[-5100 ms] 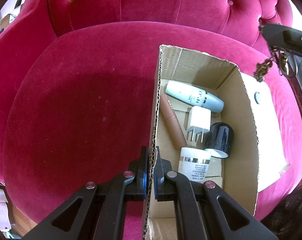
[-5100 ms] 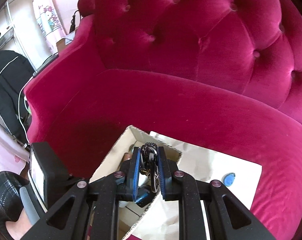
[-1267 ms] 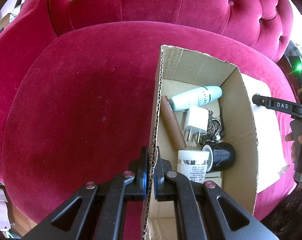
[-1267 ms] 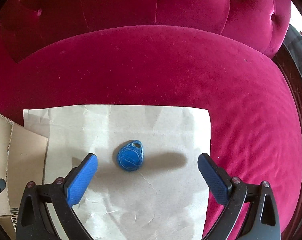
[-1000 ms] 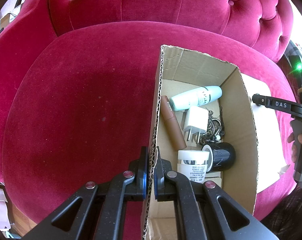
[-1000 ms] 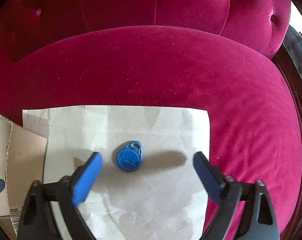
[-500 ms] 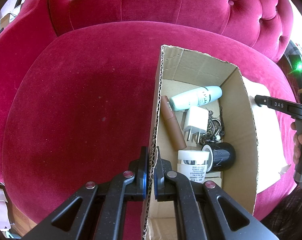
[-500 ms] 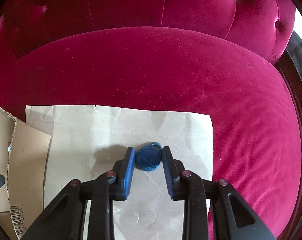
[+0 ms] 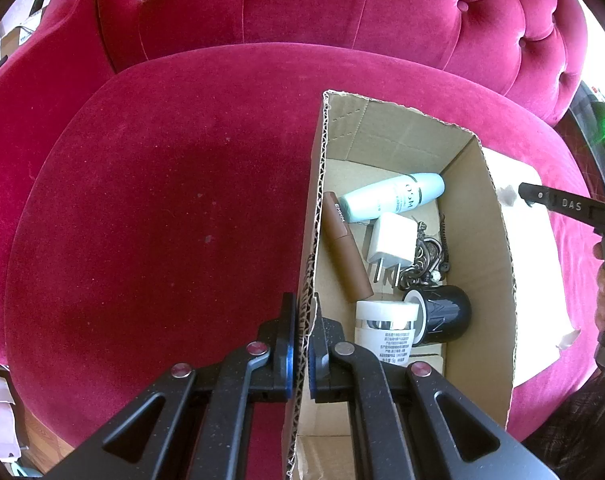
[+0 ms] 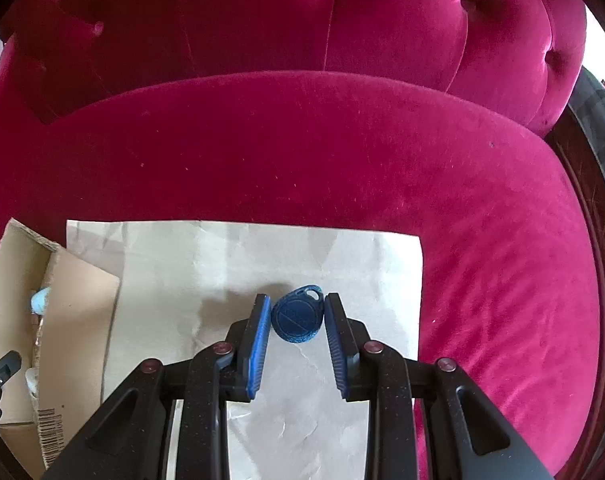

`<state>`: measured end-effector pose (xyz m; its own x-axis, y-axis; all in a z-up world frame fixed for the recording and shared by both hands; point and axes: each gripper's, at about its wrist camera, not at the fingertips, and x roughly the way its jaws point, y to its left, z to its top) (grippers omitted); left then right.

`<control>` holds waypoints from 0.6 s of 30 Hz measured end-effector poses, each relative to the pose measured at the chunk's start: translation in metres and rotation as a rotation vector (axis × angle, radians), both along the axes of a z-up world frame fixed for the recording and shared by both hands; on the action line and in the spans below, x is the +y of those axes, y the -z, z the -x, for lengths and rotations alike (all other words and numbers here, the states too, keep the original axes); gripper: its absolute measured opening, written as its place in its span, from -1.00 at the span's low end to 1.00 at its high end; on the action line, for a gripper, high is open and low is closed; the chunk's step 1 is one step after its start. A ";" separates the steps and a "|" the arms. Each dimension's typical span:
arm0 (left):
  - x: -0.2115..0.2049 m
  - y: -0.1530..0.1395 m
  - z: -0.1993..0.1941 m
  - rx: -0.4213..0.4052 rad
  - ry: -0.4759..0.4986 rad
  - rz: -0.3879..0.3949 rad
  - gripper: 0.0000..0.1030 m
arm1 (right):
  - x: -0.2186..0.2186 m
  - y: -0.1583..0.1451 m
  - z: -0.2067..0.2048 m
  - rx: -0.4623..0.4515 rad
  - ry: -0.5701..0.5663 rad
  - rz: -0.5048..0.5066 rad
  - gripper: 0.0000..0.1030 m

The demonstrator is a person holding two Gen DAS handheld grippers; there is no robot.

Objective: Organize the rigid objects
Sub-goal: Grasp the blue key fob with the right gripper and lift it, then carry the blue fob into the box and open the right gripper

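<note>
Left fingers: I see my left gripper (image 9: 300, 344) clenched on the near part of the left wall of the cardboard box (image 9: 498, 280), one blue pad on each face of the corrugated edge.
Right fingers: my right gripper (image 10: 296, 320) has its two blue pads against the sides of the blue key fob (image 10: 298, 317), grasping it; I cannot tell whether the fob has left the paper.
Sofa: a red velvet sofa (image 9: 162, 200) with a tufted back carries everything, stretching ahead of and to both sides of my fingers.
Cardboard box: it stands open-topped on the seat, running forward from my left fingers and to their right.
Paper sheet: a beige paper sheet (image 10: 342, 256) lies flat under my right fingers, its left part beside the box.
Box contents: ahead and right of my left fingers lie a pale blue bottle (image 9: 394, 197), a brown tube (image 9: 346, 248), a white charger plug (image 9: 392, 238), a dark metal keychain (image 9: 426, 252), a black jar (image 9: 446, 312) and a white jar (image 9: 386, 330).
Key fob: small, round-bodied with a loop end pointing away from me, between my right fingers.
</note>
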<state>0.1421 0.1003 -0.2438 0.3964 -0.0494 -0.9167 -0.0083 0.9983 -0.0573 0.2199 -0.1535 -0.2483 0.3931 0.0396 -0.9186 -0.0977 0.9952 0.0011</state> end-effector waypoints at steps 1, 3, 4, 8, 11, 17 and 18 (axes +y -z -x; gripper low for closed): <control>0.000 0.000 0.000 -0.001 0.000 -0.001 -0.92 | 0.001 -0.003 0.001 -0.006 -0.004 0.001 -0.45; -0.001 0.000 0.000 -0.001 0.001 -0.003 -0.92 | 0.003 -0.010 0.004 -0.015 -0.009 -0.005 -0.45; -0.001 0.000 -0.001 -0.001 0.001 -0.002 -0.92 | 0.004 -0.013 0.006 -0.022 -0.015 -0.006 -0.45; -0.001 -0.001 -0.001 -0.002 0.002 -0.004 -0.92 | 0.008 -0.025 0.011 -0.045 -0.034 -0.007 -0.45; -0.002 -0.001 -0.001 -0.002 0.001 -0.004 -0.92 | 0.011 -0.031 0.014 -0.054 -0.041 -0.013 -0.45; -0.002 0.000 0.000 -0.002 0.002 -0.006 -0.92 | 0.018 -0.048 0.020 -0.083 -0.067 -0.020 -0.45; -0.002 0.000 0.000 -0.002 0.002 -0.006 -0.92 | 0.020 -0.049 0.021 -0.087 -0.071 -0.021 -0.45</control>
